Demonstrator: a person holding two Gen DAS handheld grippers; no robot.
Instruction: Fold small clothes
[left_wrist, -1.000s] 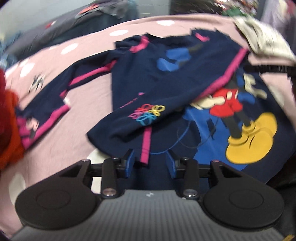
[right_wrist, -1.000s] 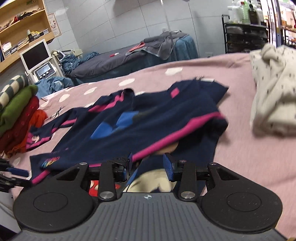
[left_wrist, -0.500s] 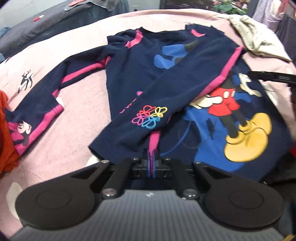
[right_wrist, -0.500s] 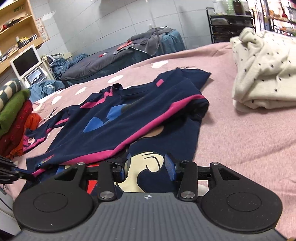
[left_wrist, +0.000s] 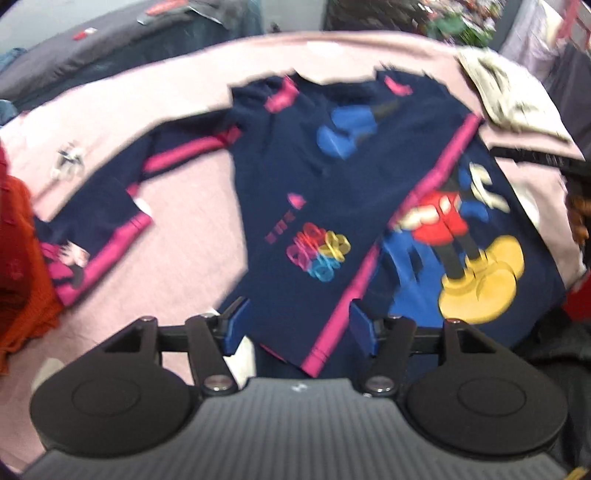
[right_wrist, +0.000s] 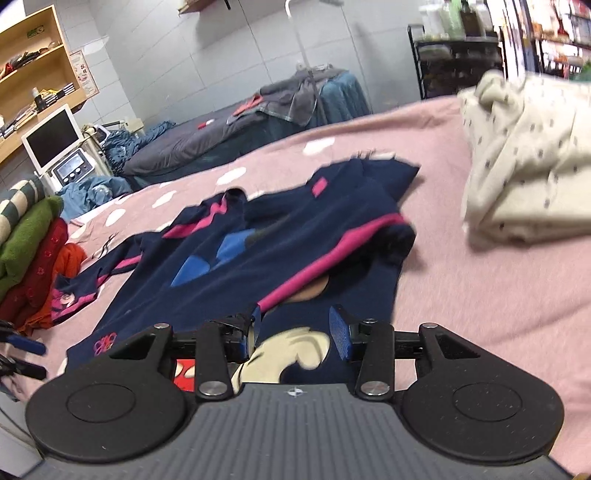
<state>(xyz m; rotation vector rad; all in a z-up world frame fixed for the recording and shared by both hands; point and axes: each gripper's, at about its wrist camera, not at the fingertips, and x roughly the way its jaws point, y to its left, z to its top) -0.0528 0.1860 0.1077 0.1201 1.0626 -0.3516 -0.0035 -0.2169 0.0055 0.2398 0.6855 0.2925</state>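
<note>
The navy cartoon-print sweatshirt (left_wrist: 332, 192) lies spread on the pink spotted bedspread (left_wrist: 192, 258), one sleeve already folded across its front, the other sleeve (left_wrist: 110, 206) stretched out flat to the side. The left tool (left_wrist: 297, 325) has just been opening and stands wide over the folded sleeve's cuff, its pads clear of the cloth. The right tool (right_wrist: 295, 332) is wide too and holds nothing, hovering over the print near the hem.

The freed cuff looks likely to slide back off the body if the next pull drags the fabric beneath it, and the far sleeve could bunch.

Only the right wrist view shows the stack of folded knitwear (right_wrist: 33, 251), the cream dotted garment (right_wrist: 528, 177) piled up, and the room behind; only the left shows the whole print and outstretched sleeve
</note>
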